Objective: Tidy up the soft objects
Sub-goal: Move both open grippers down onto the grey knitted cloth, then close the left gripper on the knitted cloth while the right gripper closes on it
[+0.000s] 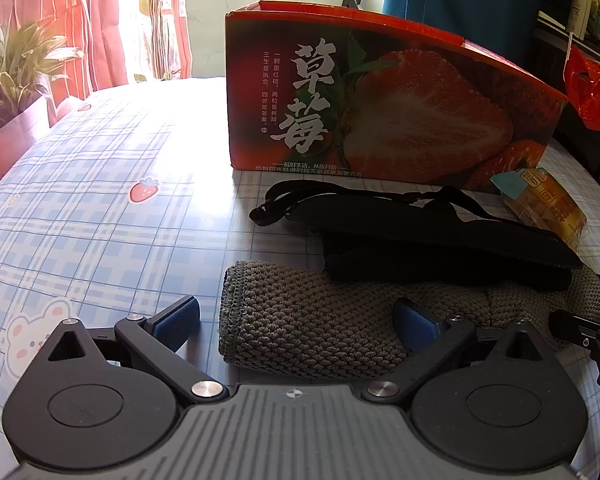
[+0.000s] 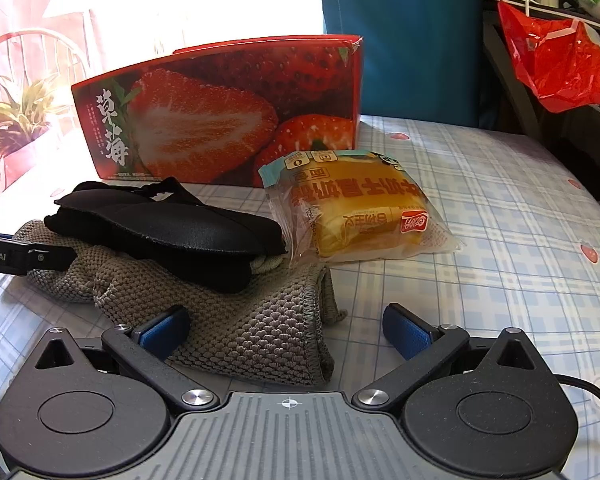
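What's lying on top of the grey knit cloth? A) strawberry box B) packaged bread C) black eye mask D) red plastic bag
C: the black eye mask rests on the grey knit cloth; the packaged bread lies on the table beside them.

mask [image 2: 168, 220] on cloth [image 2: 260, 332] — bread [image 2: 360, 208] right — box [image 2: 220, 112] behind

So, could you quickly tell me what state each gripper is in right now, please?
Left gripper: jaws open, holding nothing, straddling the grey knitted cloth.
Right gripper: jaws open, holding nothing.
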Demonstrator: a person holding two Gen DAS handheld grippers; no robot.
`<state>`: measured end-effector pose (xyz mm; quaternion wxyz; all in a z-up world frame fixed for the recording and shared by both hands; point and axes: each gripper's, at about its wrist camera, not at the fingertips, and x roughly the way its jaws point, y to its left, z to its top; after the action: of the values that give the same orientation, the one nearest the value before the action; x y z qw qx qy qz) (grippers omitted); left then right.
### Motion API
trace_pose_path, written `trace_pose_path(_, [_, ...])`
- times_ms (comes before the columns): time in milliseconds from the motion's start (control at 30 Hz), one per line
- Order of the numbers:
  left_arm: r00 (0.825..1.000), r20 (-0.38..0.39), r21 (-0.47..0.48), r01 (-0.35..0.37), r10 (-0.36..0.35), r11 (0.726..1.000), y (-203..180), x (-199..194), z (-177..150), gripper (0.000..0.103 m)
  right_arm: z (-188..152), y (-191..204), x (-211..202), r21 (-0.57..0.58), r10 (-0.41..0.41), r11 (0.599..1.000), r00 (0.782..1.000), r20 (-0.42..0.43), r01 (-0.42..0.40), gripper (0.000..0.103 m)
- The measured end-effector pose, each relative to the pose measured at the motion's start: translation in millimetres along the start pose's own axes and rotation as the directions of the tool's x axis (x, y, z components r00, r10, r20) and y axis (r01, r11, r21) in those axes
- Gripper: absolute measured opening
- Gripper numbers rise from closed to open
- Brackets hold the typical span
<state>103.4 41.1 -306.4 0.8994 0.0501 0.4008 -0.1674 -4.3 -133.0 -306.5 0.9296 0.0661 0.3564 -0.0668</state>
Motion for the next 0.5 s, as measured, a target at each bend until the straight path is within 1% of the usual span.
trace_pose_path(100, [1.000, -0.016, -0.014, 0.003, -0.003, 1.000, 1.3, -1.5, 1.8, 0.103, 0.6, 0.0, -1.1, 0.007, 0.007, 1.000, 1.000, -0.006, -0.007, 0.102])
trace_pose_path(167, [1.000, -0.022, -0.021, 0.012, -0.012, 1.000, 2.1, -3.1, 3.7, 0.100, 1.0, 0.0, -2.4, 0.010, 0.012, 1.000, 1.000, -0.011, -0.012, 0.100])
trace_pose_path(267, [0.999, -0.023, -0.008, 0.024, -0.024, 1.000, 0.2, -5.0, 5.4, 0.092, 2.1, -2.5, -5.5, 0.034, 0.029, 0.999, 1.000, -0.011, -0.029, 0.090])
trace_pose_path(300, [0.999, -0.022, -0.003, 0.029, -0.029, 1.000, -1.0, -5.5, 6.0, 0.088, 2.9, -3.1, -6.3, 0.042, 0.037, 0.998, 0.999, -0.012, -0.036, 0.084])
trace_pose_path(333, [0.999, -0.021, 0.002, 0.033, -0.033, 0.999, -1.6, -6.0, 6.6, 0.087, 3.5, -3.6, -7.1, 0.050, 0.047, 0.998, 0.999, -0.014, -0.046, 0.079])
trace_pose_path(400, [1.000, -0.017, 0.012, 0.025, -0.024, 1.000, -3.4, -7.5, 6.2, 0.084, 4.6, -3.4, -8.6, 0.058, 0.061, 0.997, 0.998, -0.016, -0.060, 0.073])
trace_pose_path(433, [1.000, -0.012, 0.019, 0.020, -0.020, 1.000, -5.8, -9.1, 5.3, 0.083, 5.0, -3.0, -9.1, 0.058, 0.065, 0.996, 0.998, -0.017, -0.064, 0.071])
trace_pose_path(500, [1.000, -0.004, 0.022, 0.017, -0.017, 1.000, -5.3, -11.8, 3.9, 0.076, 5.7, -2.2, -10.2, 0.059, 0.062, 0.996, 0.998, -0.015, -0.061, 0.069])
